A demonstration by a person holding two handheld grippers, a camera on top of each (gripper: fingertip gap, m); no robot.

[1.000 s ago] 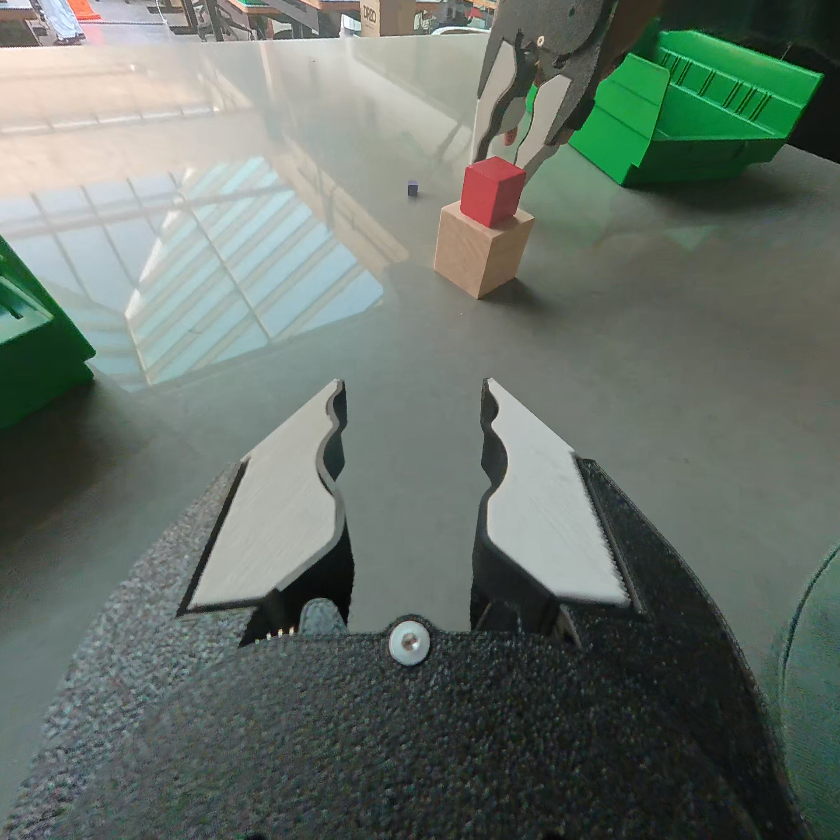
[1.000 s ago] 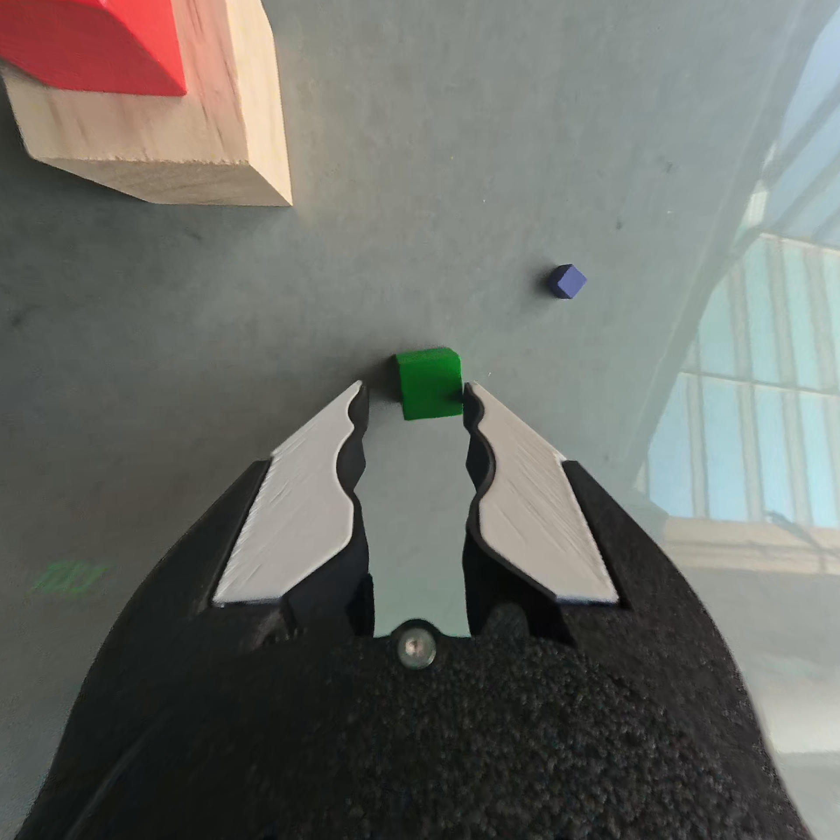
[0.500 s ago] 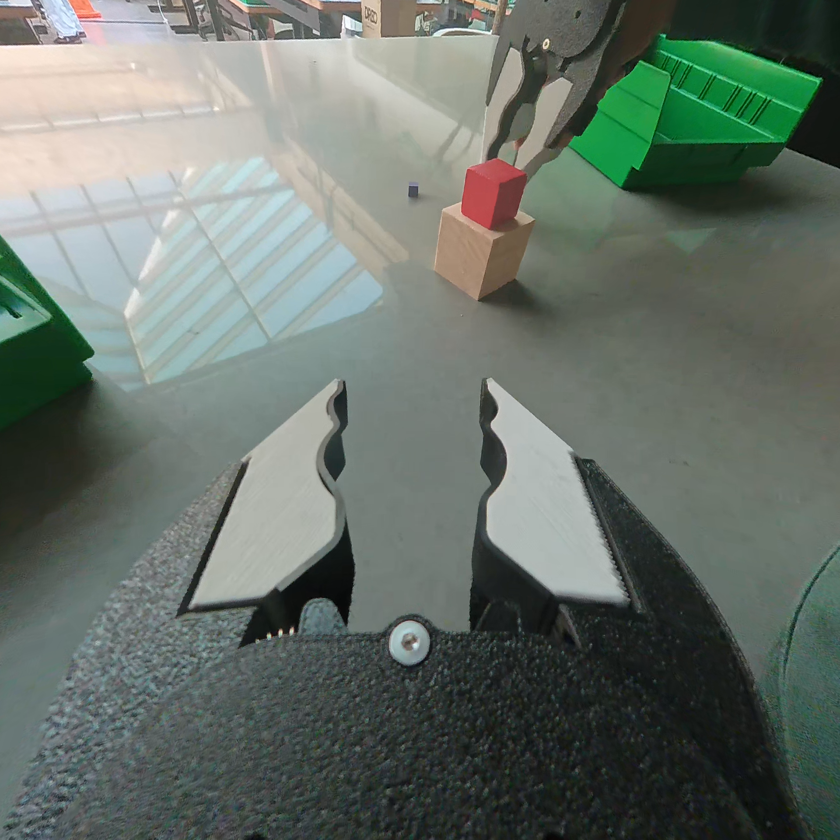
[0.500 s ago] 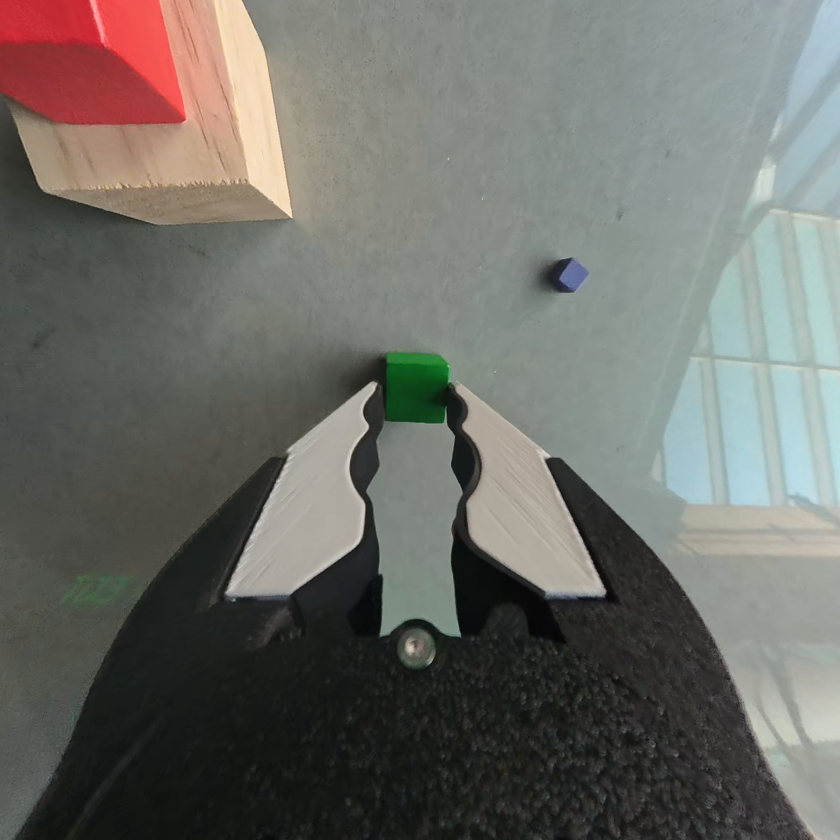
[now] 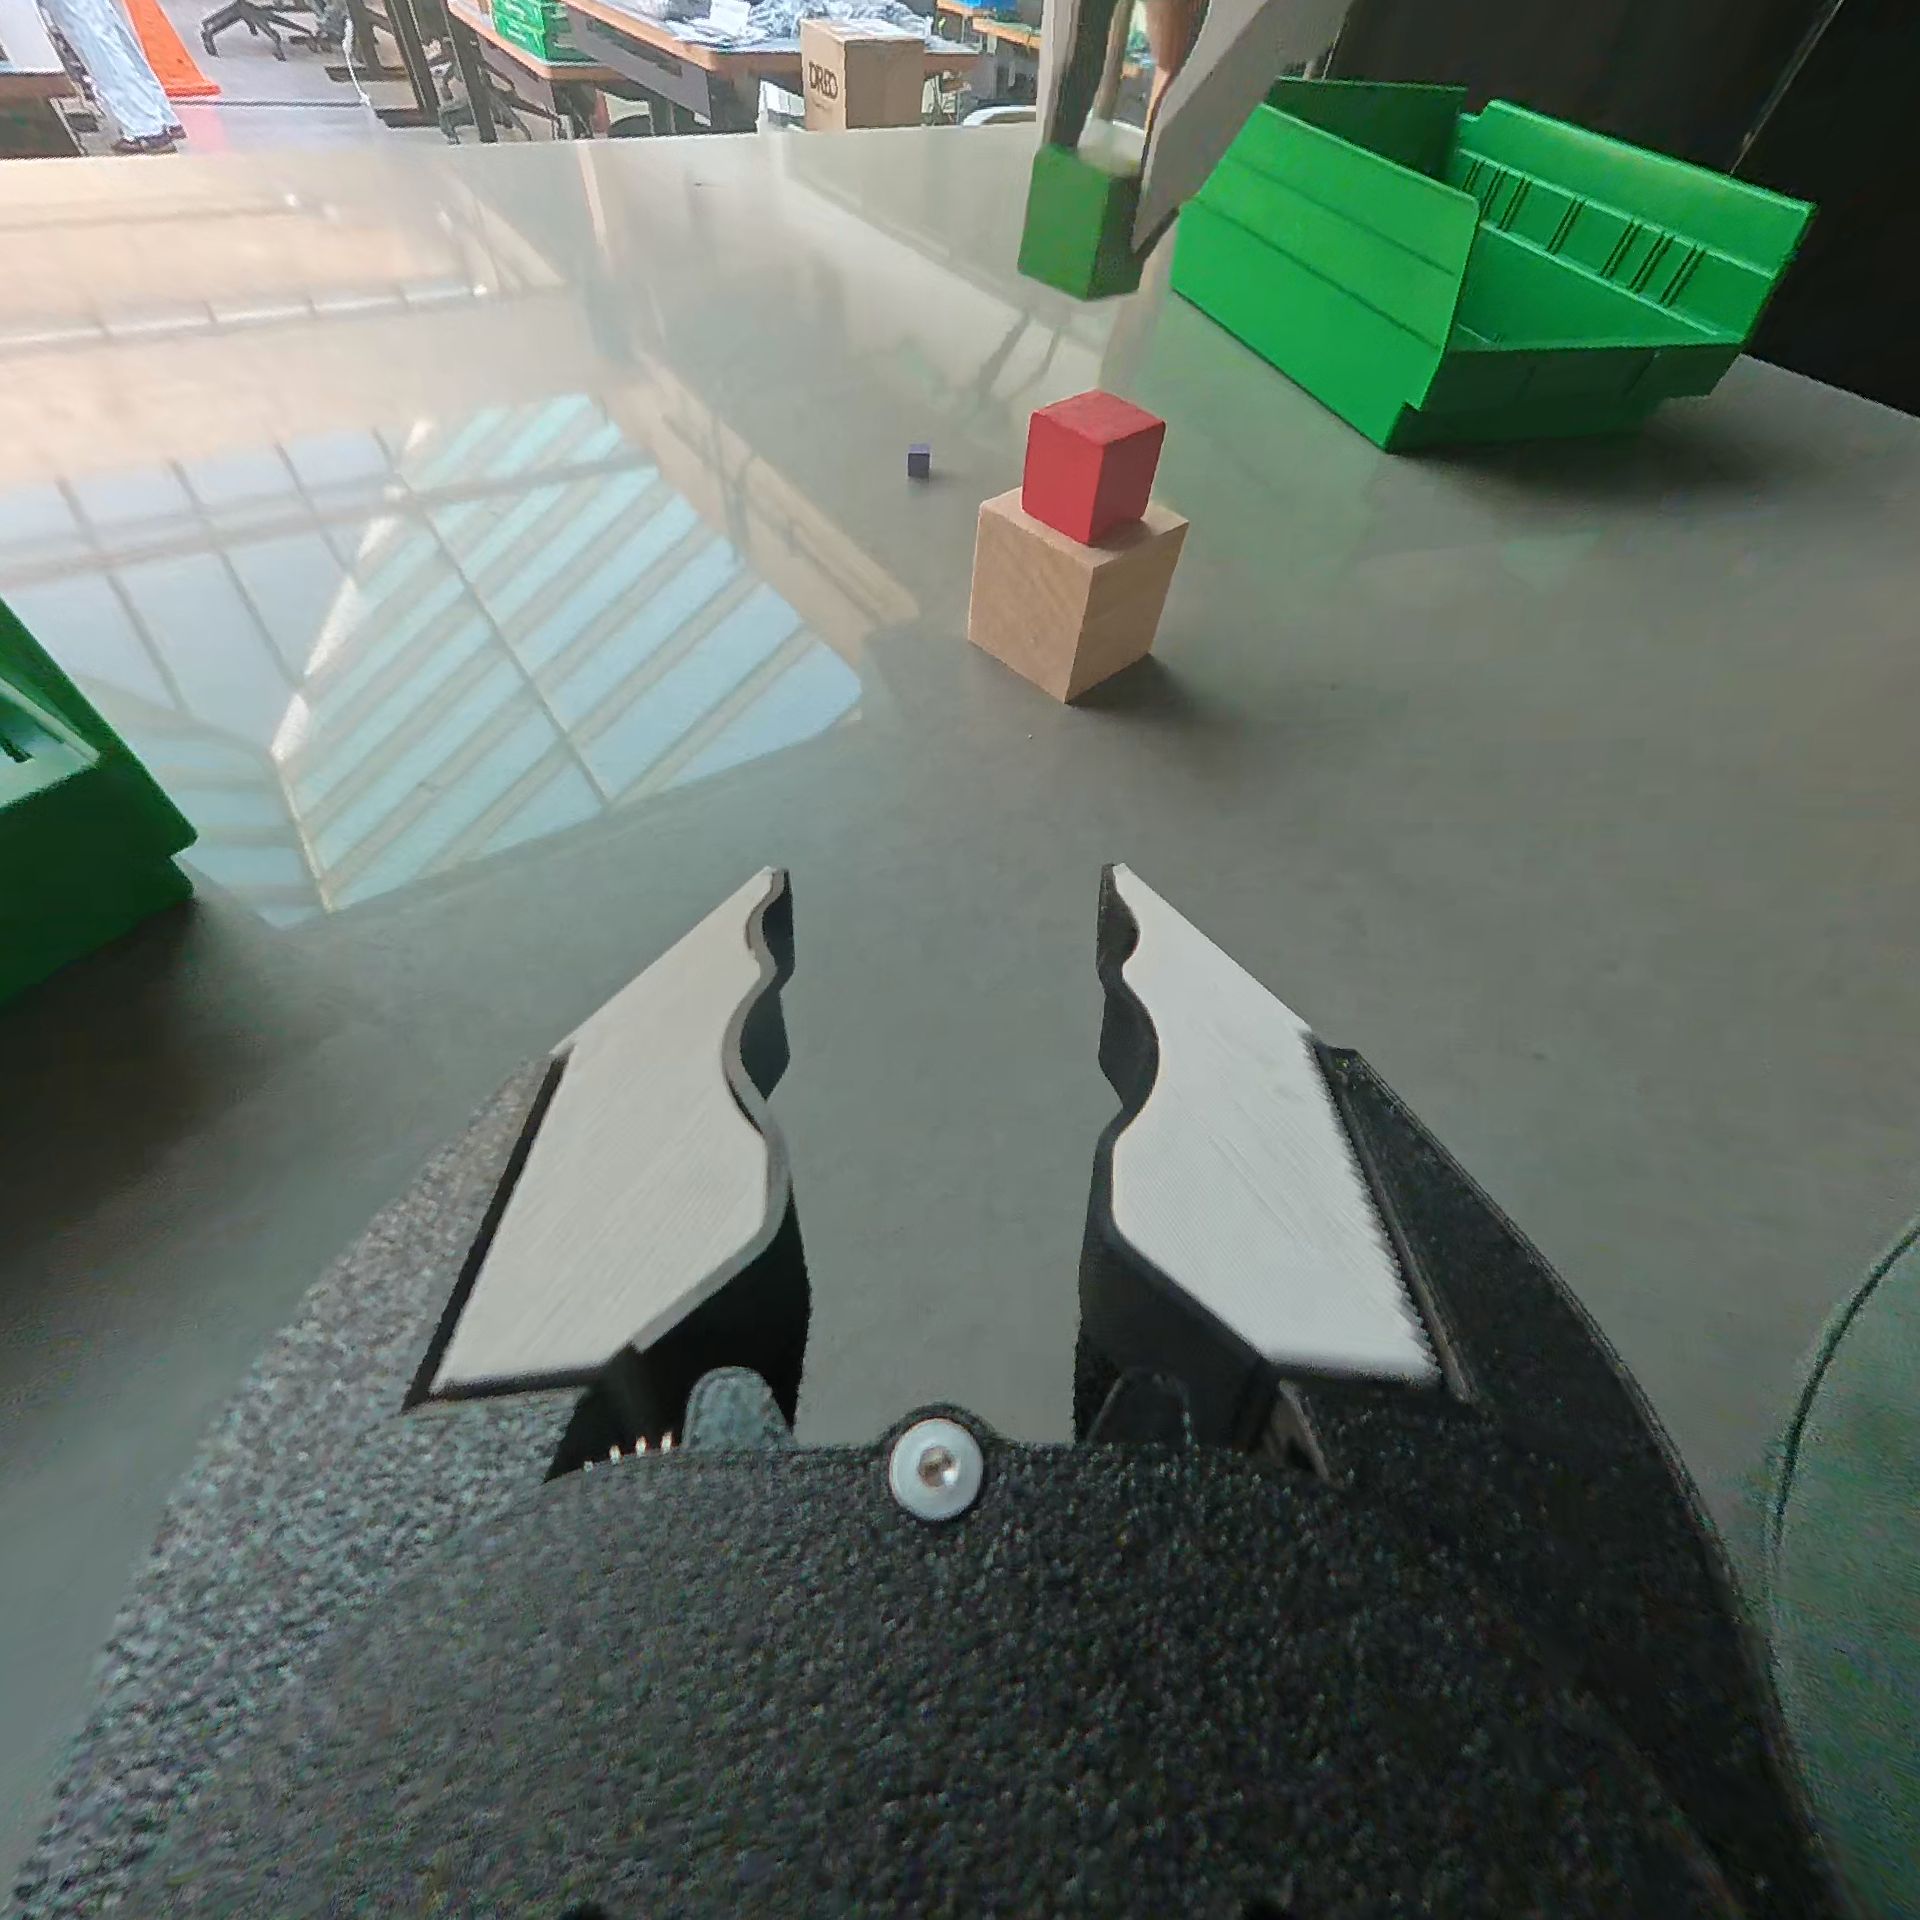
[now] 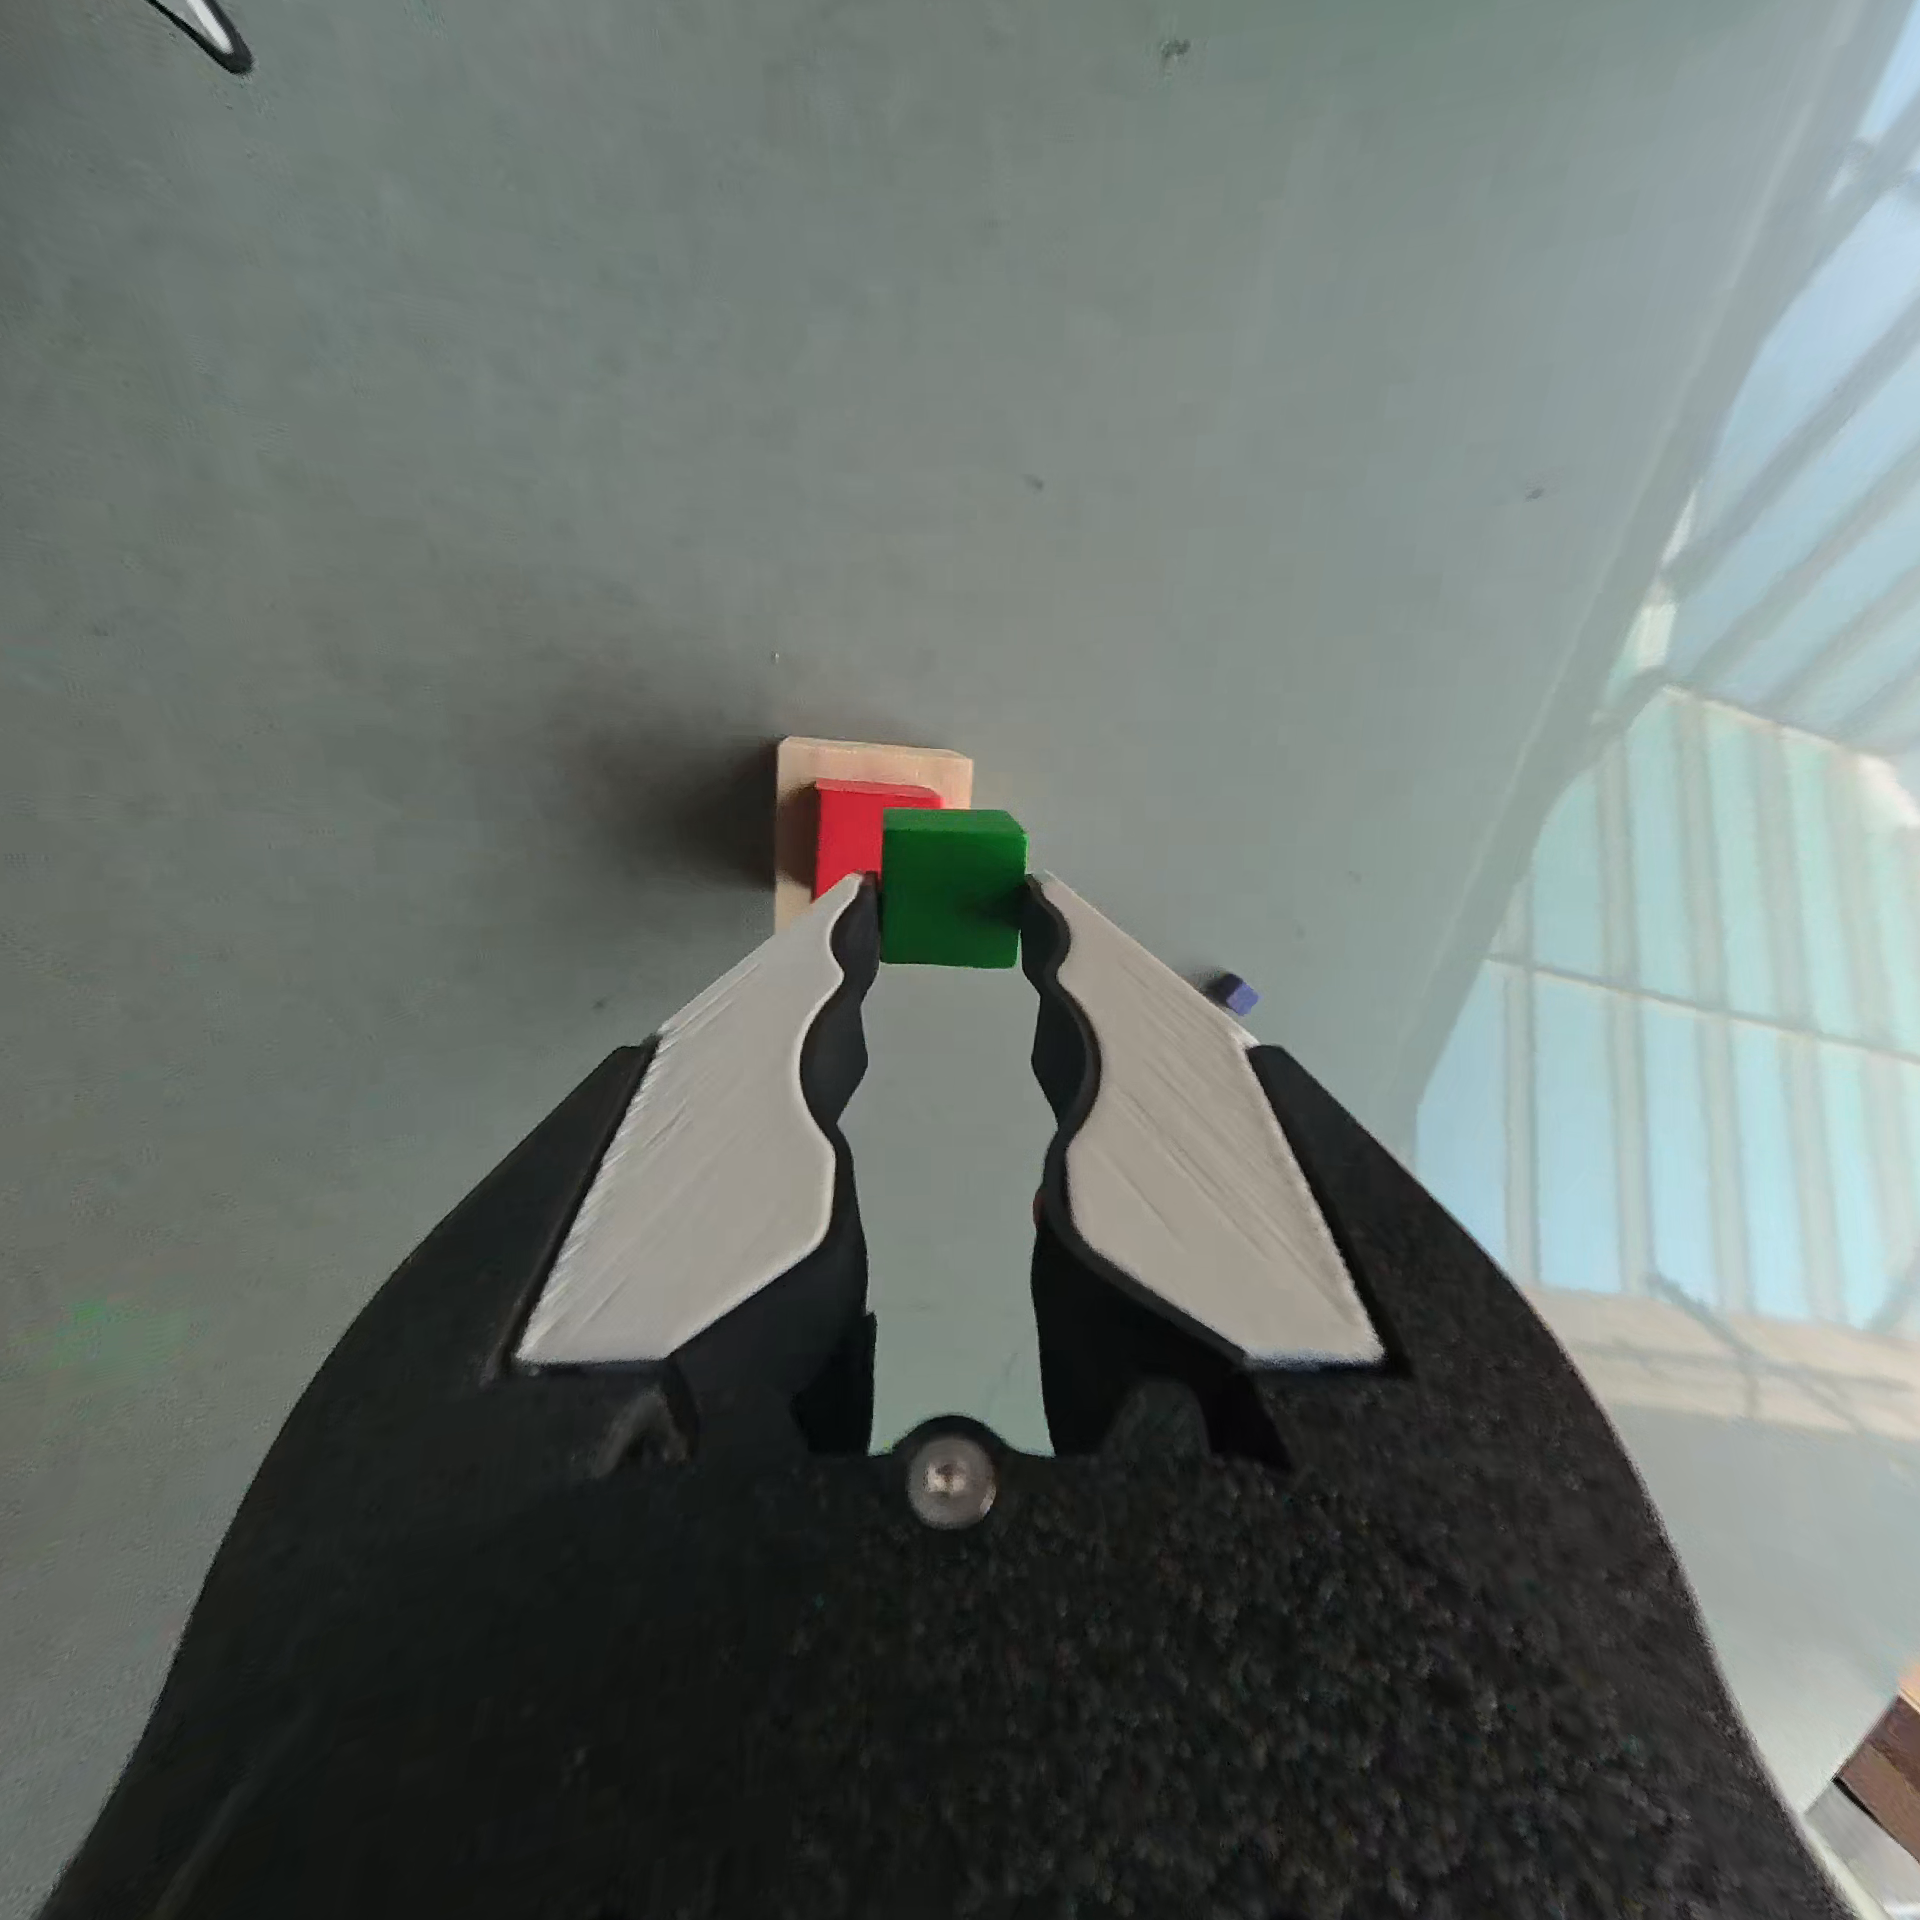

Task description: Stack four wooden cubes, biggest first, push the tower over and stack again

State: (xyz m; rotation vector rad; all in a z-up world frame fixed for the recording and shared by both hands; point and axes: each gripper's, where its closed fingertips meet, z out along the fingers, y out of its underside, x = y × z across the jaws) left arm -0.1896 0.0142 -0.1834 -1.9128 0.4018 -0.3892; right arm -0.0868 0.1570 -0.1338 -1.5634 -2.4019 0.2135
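A: Begin with the big things; what lies about?

B: A grey table [image 5: 1455, 831], glossy with window reflections; a large green bin [image 5: 1507, 281] at its far right in the left wrist view, and the corner of another green bin [image 5: 62, 831] at the left edge.

A: And the grippers?

B: The left gripper [image 5: 940, 894] hovers low over bare table, fingers spread wide with nothing between them; the right gripper [image 6: 951, 899] is up in the air, pointing down, its fingertips pinched on either side of a green cube [image 6: 951, 888].

A: Where is that cube relative to the rest?

B: Lifted well clear of the table; from the right wrist view it hangs above a wooden block [image 5: 1070, 603], overlapping the block's near right part; a red cube [image 5: 1091, 478] sits on that block, rotated a little against it.

A: Anything smaller?

B: A tiny blue cube [image 5: 917, 460] alone on the table, just left of the stack.
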